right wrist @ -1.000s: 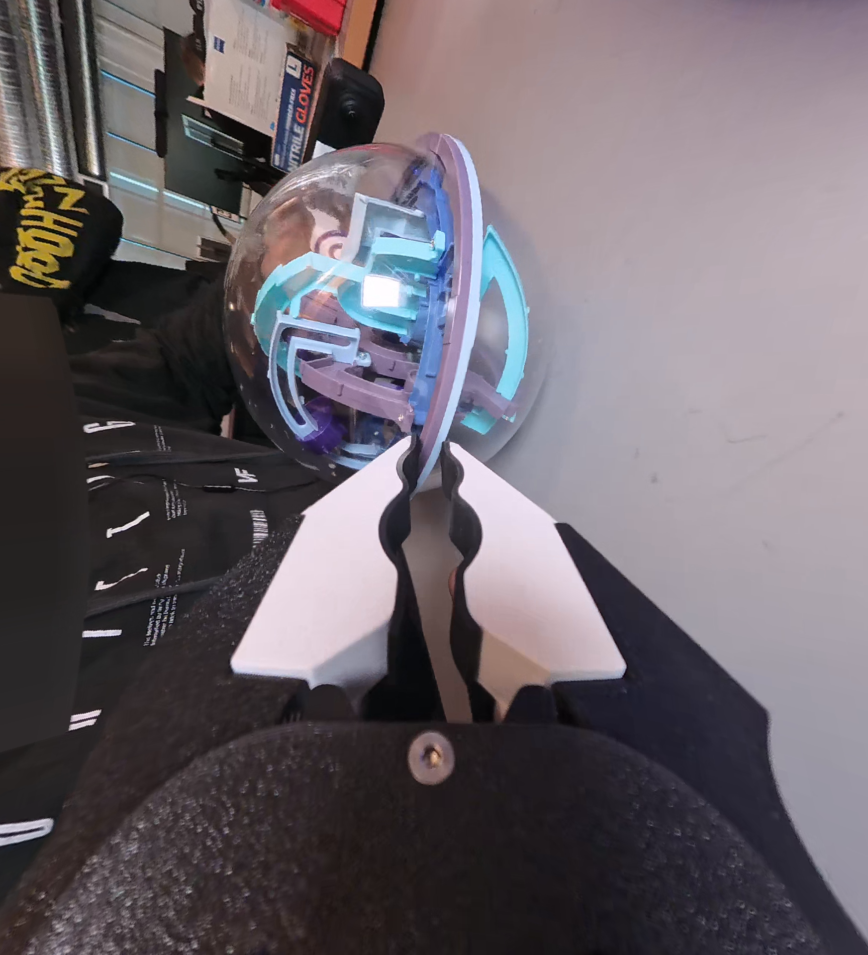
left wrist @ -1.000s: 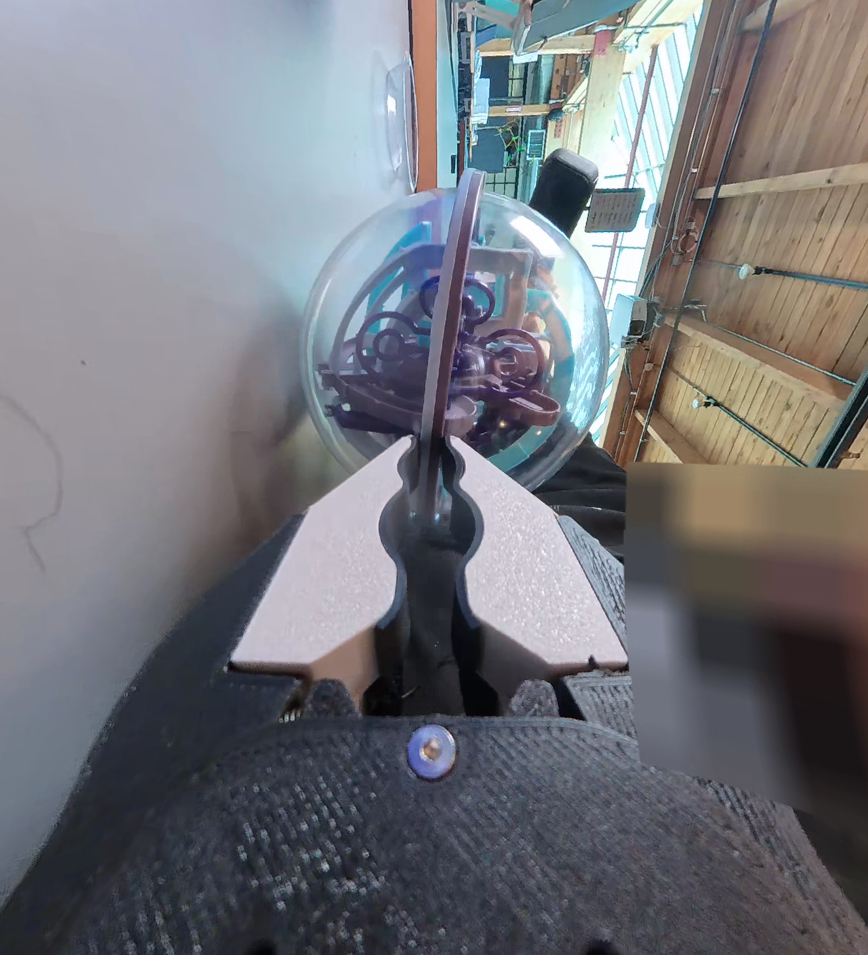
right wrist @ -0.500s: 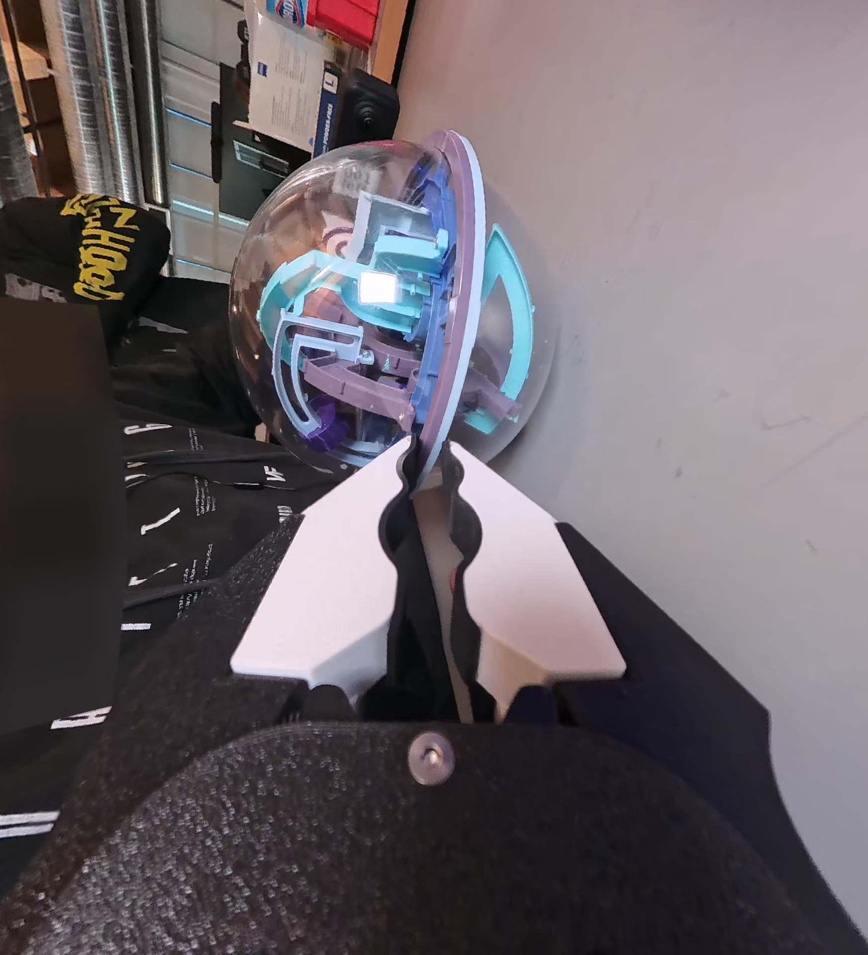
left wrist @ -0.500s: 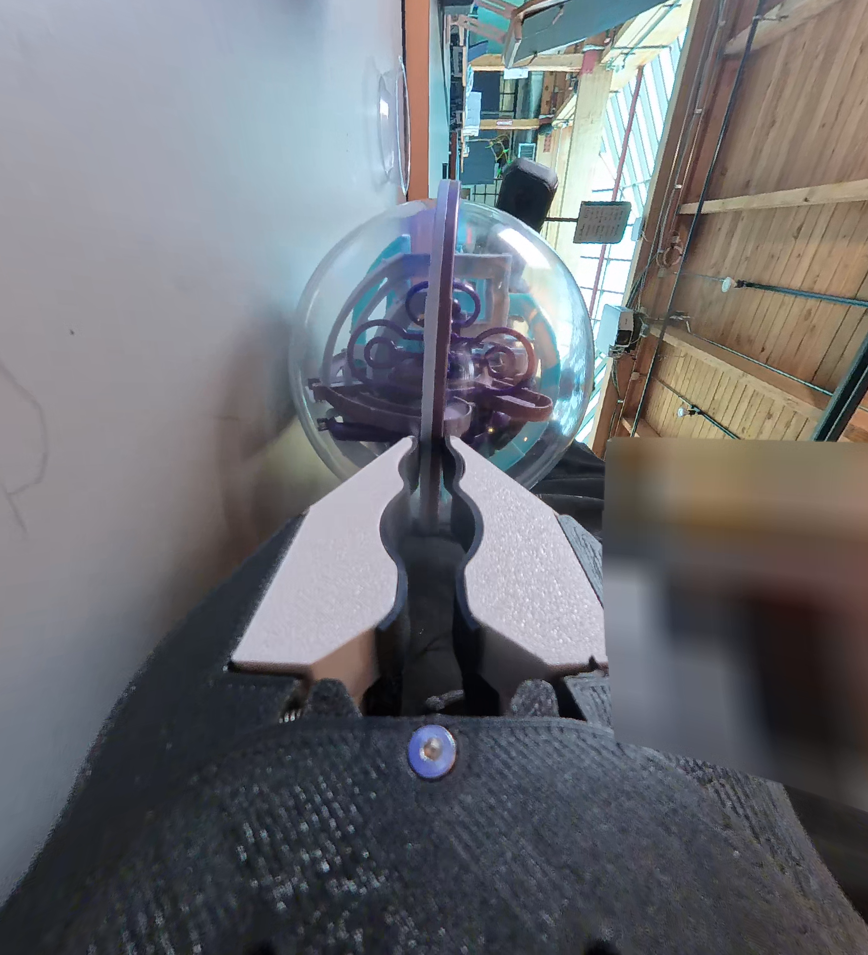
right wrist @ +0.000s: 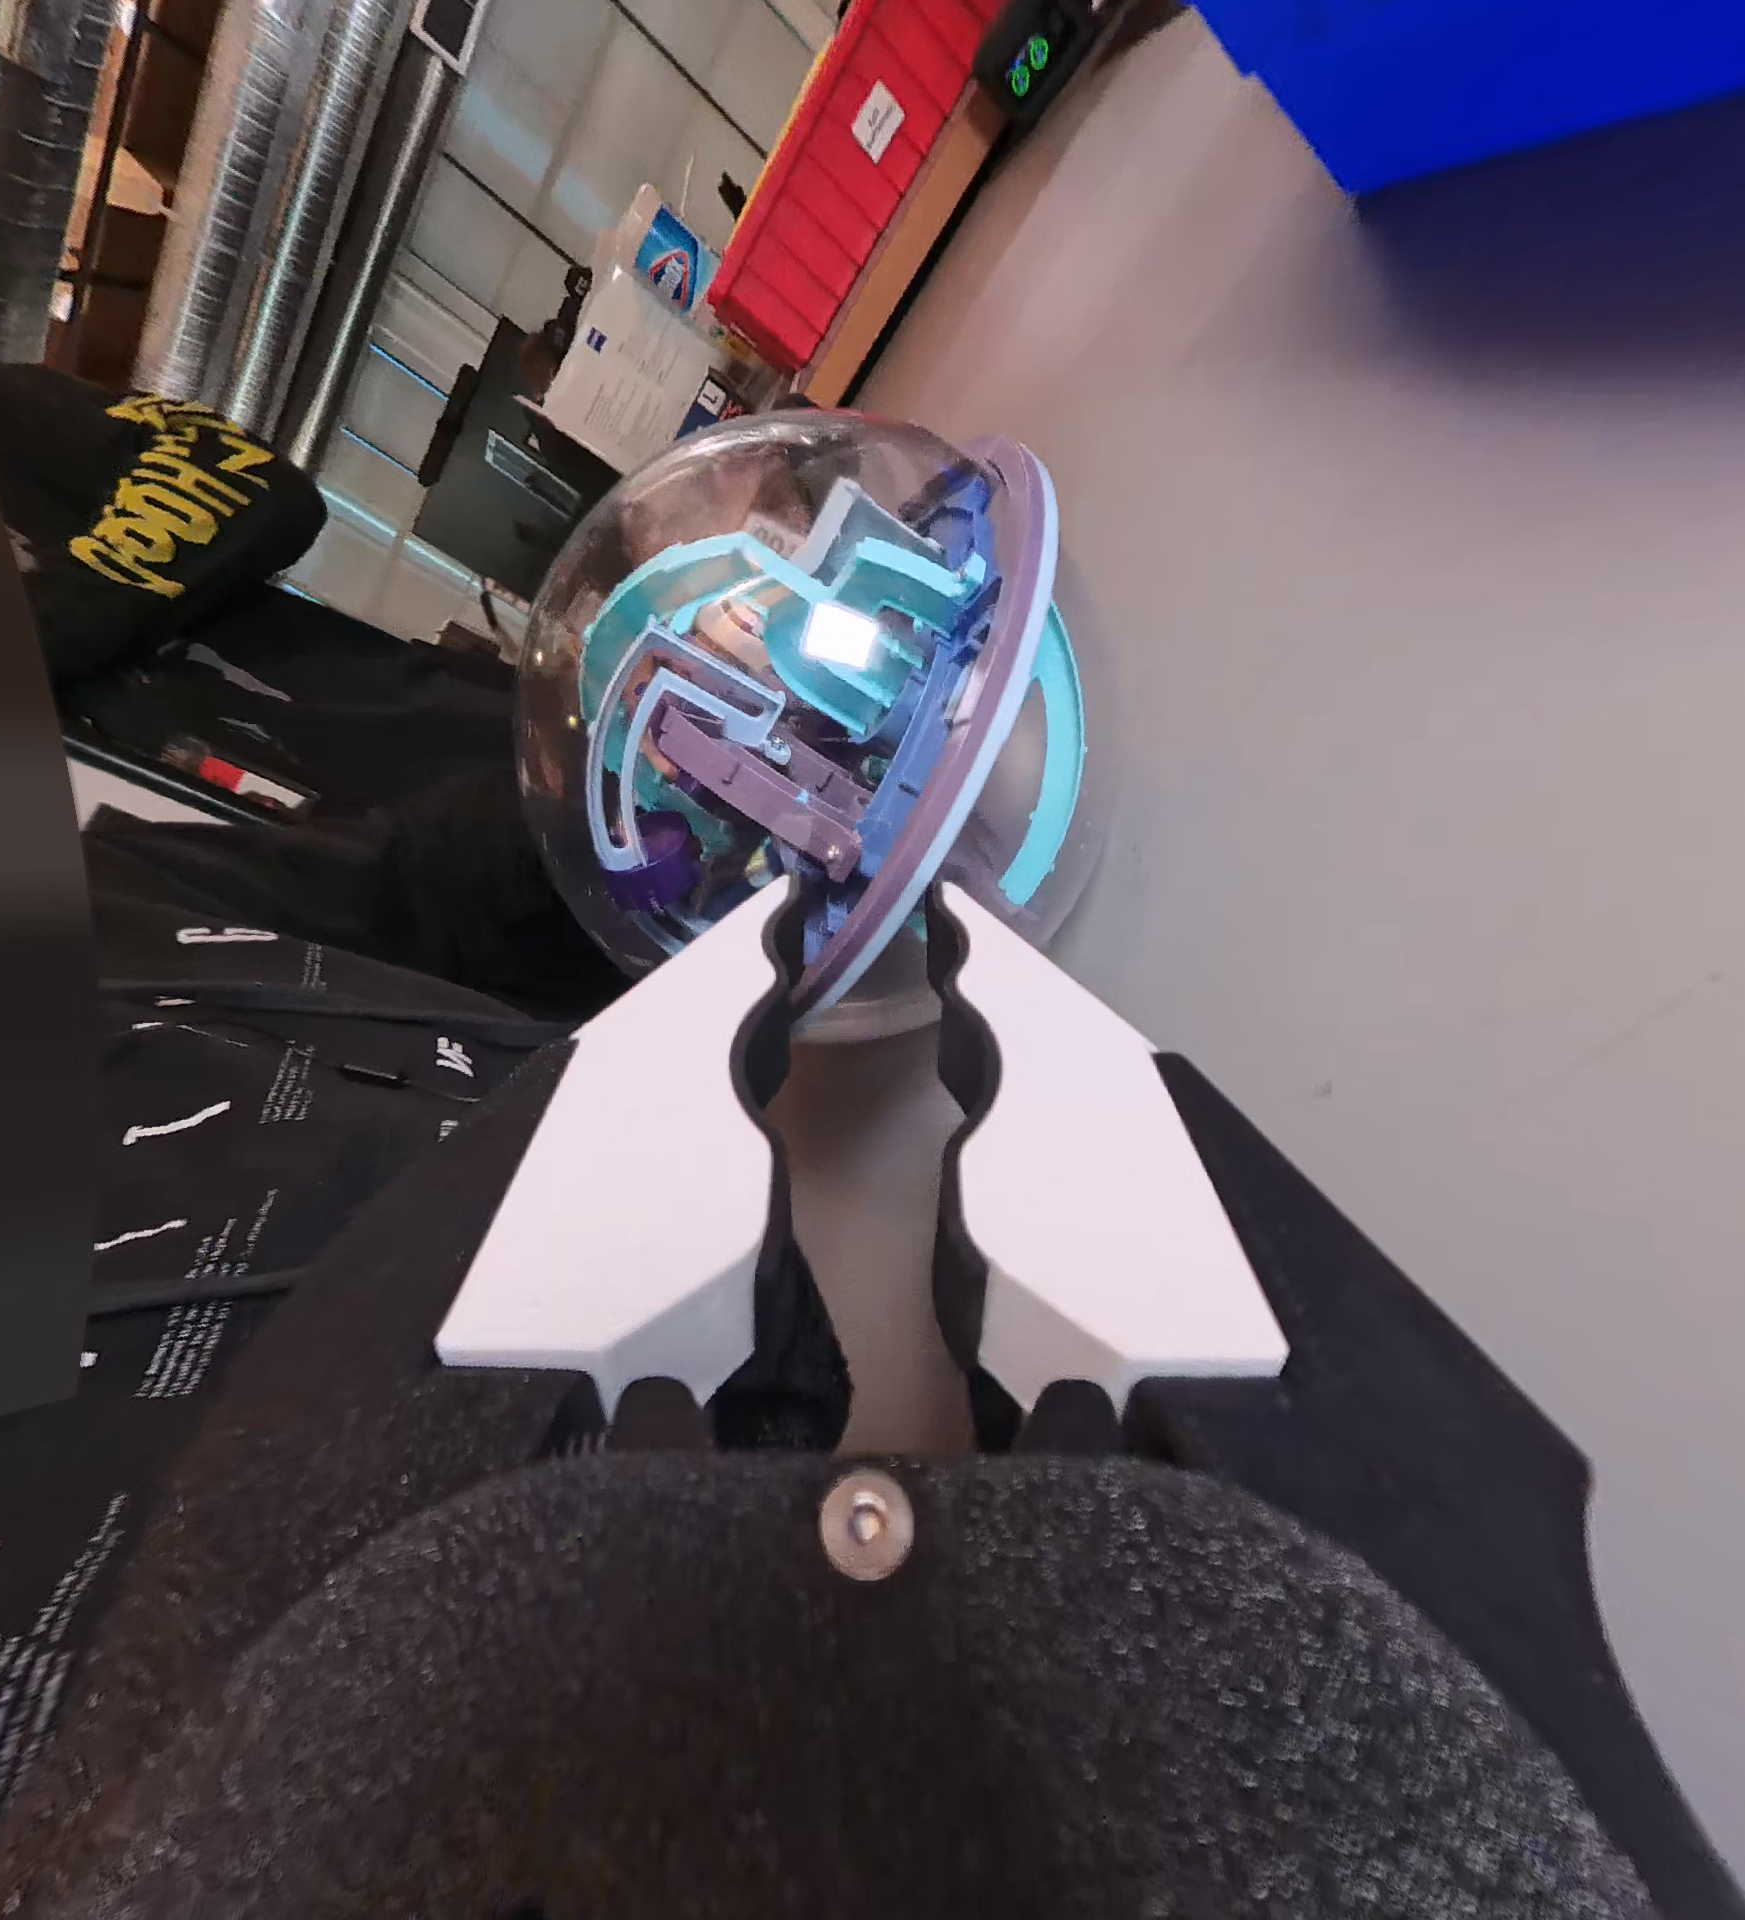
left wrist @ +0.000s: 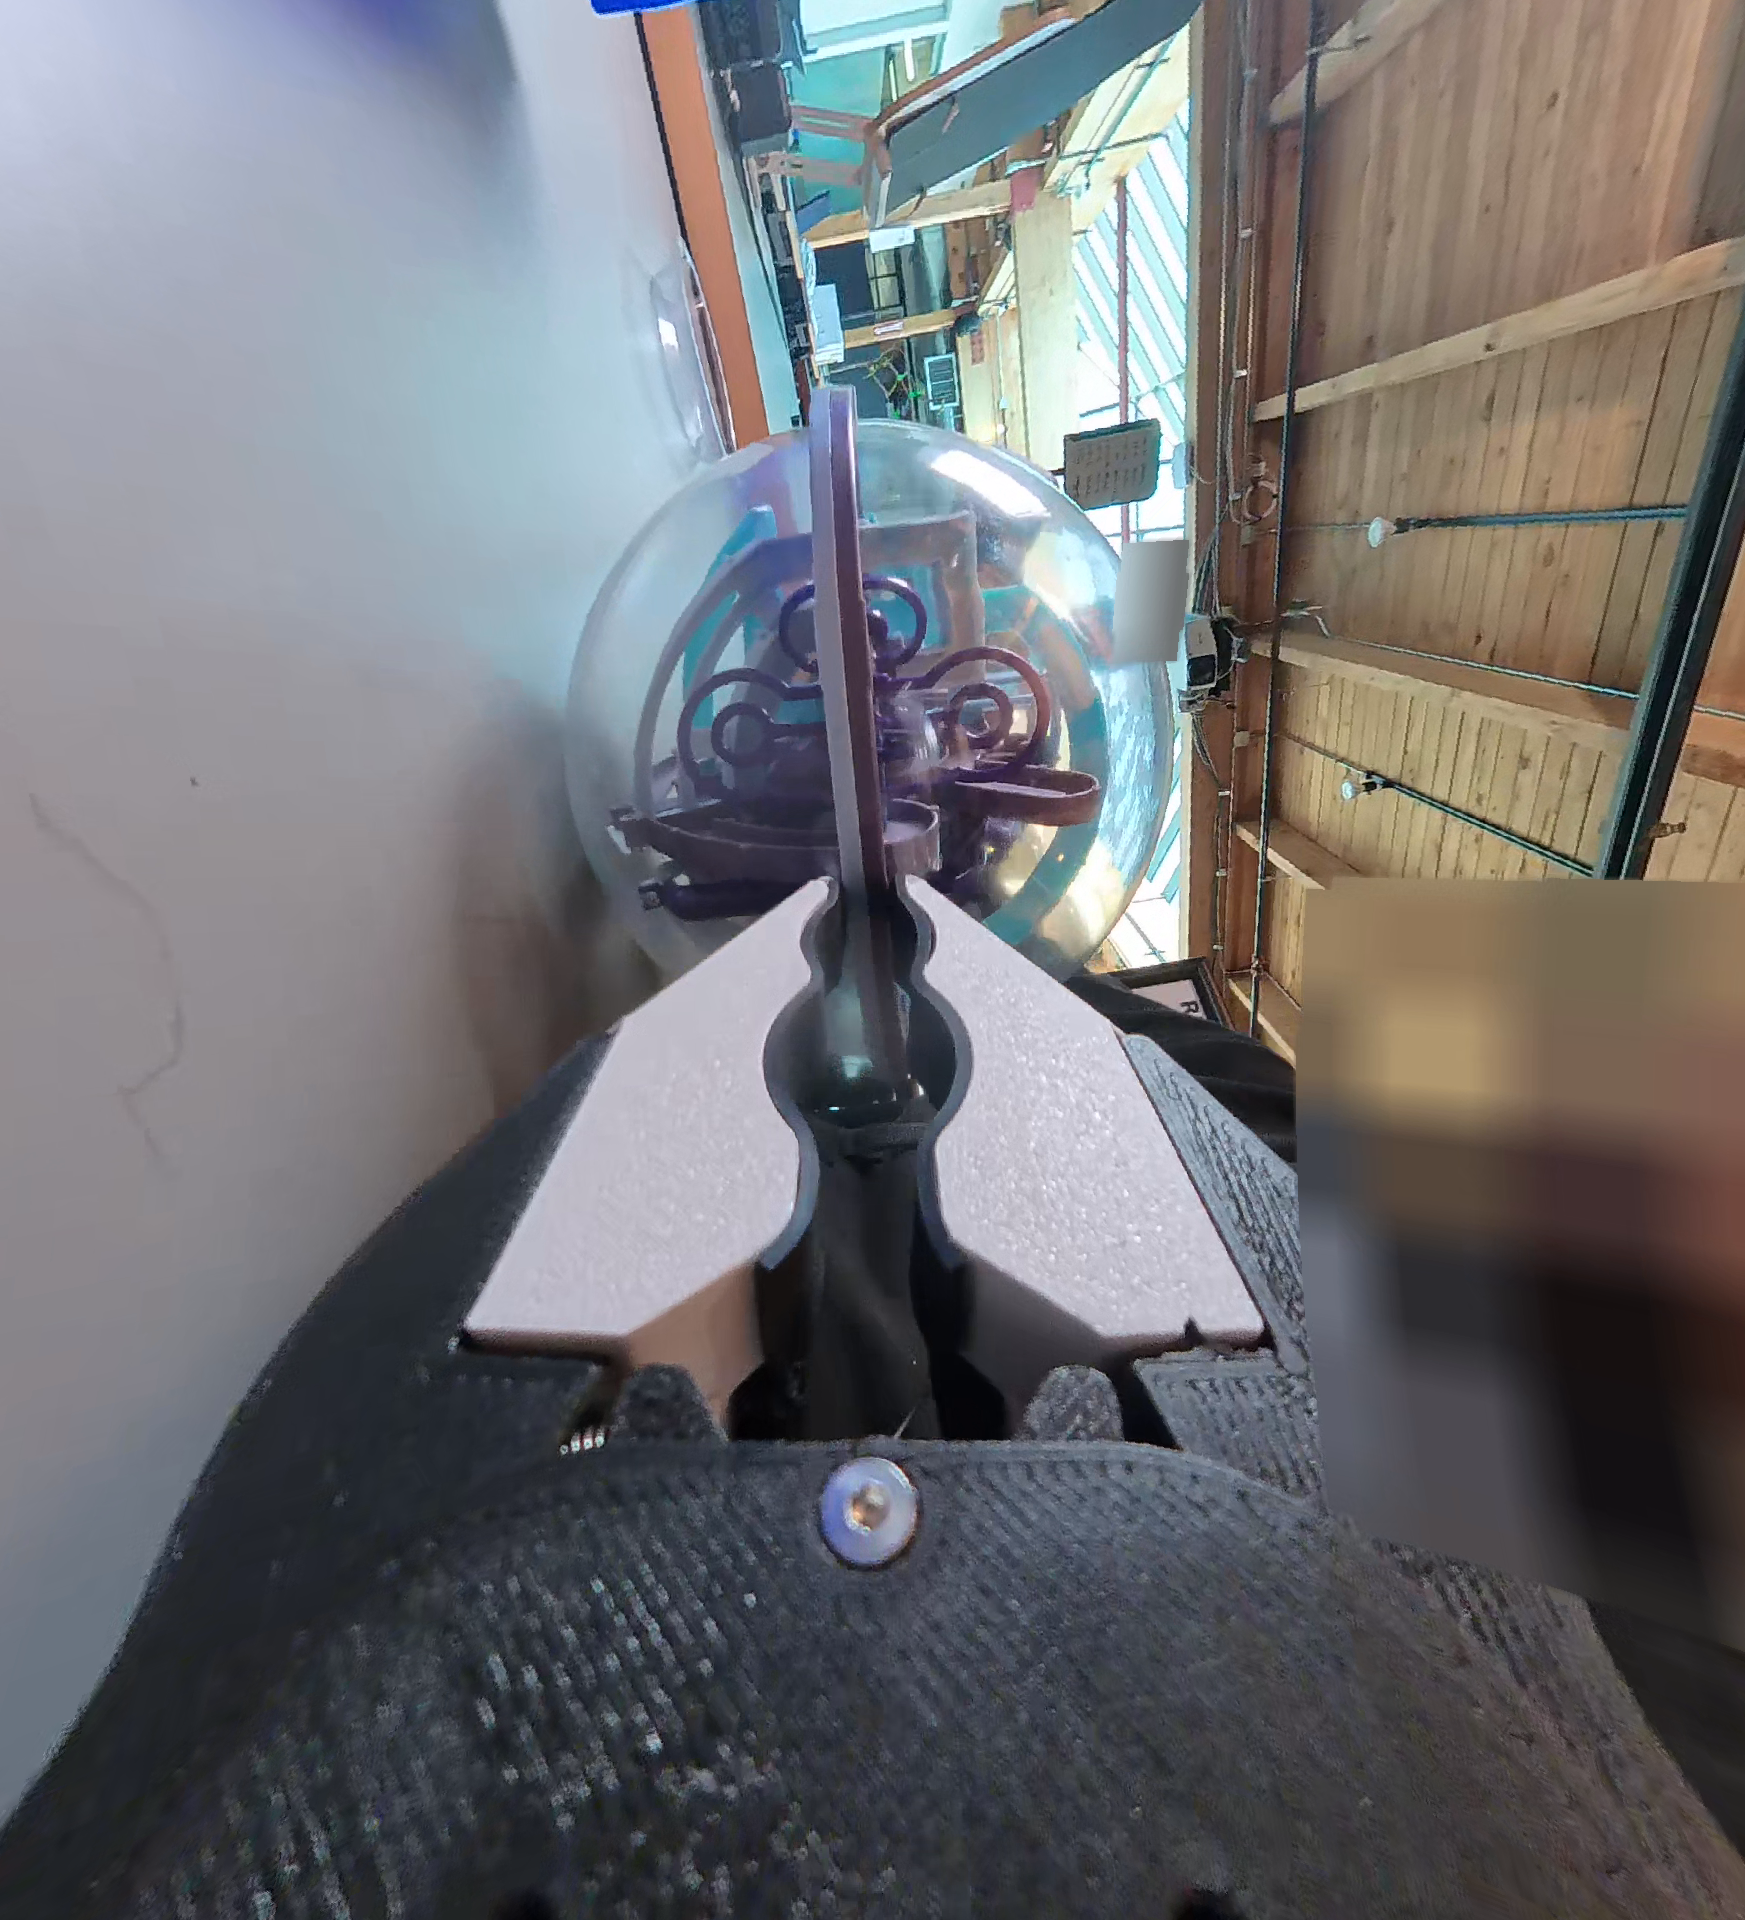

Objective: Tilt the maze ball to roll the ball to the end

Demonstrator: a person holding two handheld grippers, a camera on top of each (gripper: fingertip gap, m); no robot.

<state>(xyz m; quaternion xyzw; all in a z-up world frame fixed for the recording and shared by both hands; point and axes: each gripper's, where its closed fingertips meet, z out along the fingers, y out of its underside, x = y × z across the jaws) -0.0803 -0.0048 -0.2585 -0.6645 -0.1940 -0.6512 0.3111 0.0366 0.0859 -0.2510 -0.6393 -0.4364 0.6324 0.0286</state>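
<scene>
Right gripper (right wrist: 863, 925) now gapes around the maze ball (right wrist: 795, 686) rim — earlier pinched. Left gripper (left wrist: 863, 904) jaws clamp it; tilt slowly — ball unseen.

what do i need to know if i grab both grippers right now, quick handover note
Left gripper: fingers shut on the purple ring of the maze ball.
Right gripper: fingers apart, straddling the same ring from the other side without clamping it.
Maze ball: close beside the grey tabletop, its ring slanted in the right wrist view.
Done: maze ball gripped by its ring.
Left: the small ball inside is too hard to pick out, so treat the run as unfinished. Probably close the right fingers on the ring, then tilt.
</scene>
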